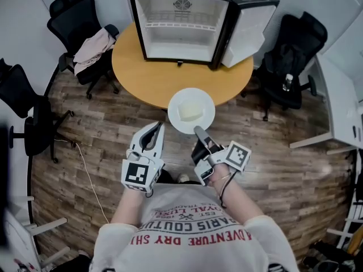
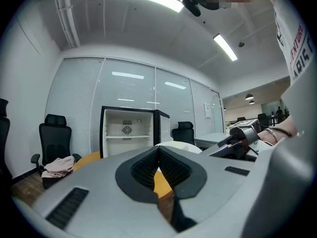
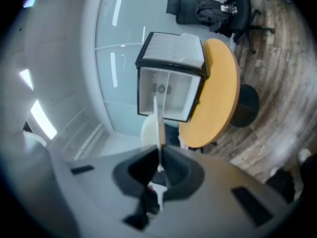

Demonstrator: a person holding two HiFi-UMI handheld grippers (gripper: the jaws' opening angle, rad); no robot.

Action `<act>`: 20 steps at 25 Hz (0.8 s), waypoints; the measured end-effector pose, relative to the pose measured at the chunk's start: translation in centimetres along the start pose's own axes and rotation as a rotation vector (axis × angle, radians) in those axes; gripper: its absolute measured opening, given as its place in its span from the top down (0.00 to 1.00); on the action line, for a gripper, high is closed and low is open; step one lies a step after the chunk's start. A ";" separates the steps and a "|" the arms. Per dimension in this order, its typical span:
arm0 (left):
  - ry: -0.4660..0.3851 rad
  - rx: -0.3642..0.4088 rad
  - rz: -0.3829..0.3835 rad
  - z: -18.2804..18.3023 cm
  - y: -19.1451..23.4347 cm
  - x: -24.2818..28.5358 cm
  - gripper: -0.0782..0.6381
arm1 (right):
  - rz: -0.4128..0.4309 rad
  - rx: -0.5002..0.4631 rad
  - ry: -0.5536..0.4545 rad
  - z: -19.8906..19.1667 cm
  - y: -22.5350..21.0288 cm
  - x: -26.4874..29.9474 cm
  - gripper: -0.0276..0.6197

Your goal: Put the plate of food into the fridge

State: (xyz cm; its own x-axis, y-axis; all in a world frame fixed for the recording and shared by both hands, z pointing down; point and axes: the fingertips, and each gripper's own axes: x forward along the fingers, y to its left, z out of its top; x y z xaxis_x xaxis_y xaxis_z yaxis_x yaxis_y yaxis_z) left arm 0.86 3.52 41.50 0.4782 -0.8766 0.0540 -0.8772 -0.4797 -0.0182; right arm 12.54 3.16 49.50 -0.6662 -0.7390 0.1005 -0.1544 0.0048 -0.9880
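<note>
A white plate with a pale yellow piece of food hangs in the air just off the near edge of the round wooden table. My right gripper is shut on the plate's near rim. In the right gripper view the plate shows edge-on as a thin white line between the jaws of the right gripper. The small black fridge stands on the table with its door swung open to the right; its white inside holds one shelf. My left gripper is beside the plate, shut and empty.
Black office chairs ring the table: one at the left with a pink garment, one at the right carrying a dark bag and a bottle. A white desk stands at the right. A thin cable lies on the wooden floor.
</note>
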 end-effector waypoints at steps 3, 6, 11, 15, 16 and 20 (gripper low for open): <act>0.006 -0.008 -0.005 -0.6 1.3 2.0 0.85 | -0.004 0.006 -0.007 1.1 -0.5 1.8 0.90; 0.006 -0.002 -0.030 -0.9 2.8 4.4 0.85 | -0.012 0.016 -0.022 2.4 -0.9 4.1 0.90; -0.001 0.006 -0.053 -0.5 7.6 9.5 0.85 | -0.022 0.020 -0.063 5.3 -0.7 9.5 0.90; -0.007 0.011 -0.096 0.1 12.0 13.6 0.85 | -0.015 0.029 -0.110 7.6 0.1 14.5 0.90; -0.004 0.010 -0.113 0.1 12.9 14.5 0.85 | -0.011 0.030 -0.123 8.1 0.3 15.6 0.90; -0.003 -0.001 -0.161 0.5 16.8 17.8 0.85 | -0.007 0.017 -0.159 9.6 1.0 20.0 0.90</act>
State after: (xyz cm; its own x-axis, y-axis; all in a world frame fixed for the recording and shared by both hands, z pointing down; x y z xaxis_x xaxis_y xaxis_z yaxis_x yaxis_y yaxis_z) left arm -5.37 -20.21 41.68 0.6127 -0.7885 0.0534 -0.7893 -0.6139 -0.0088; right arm 6.08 -18.11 49.36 -0.5409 -0.8363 0.0890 -0.1455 -0.0111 -0.9893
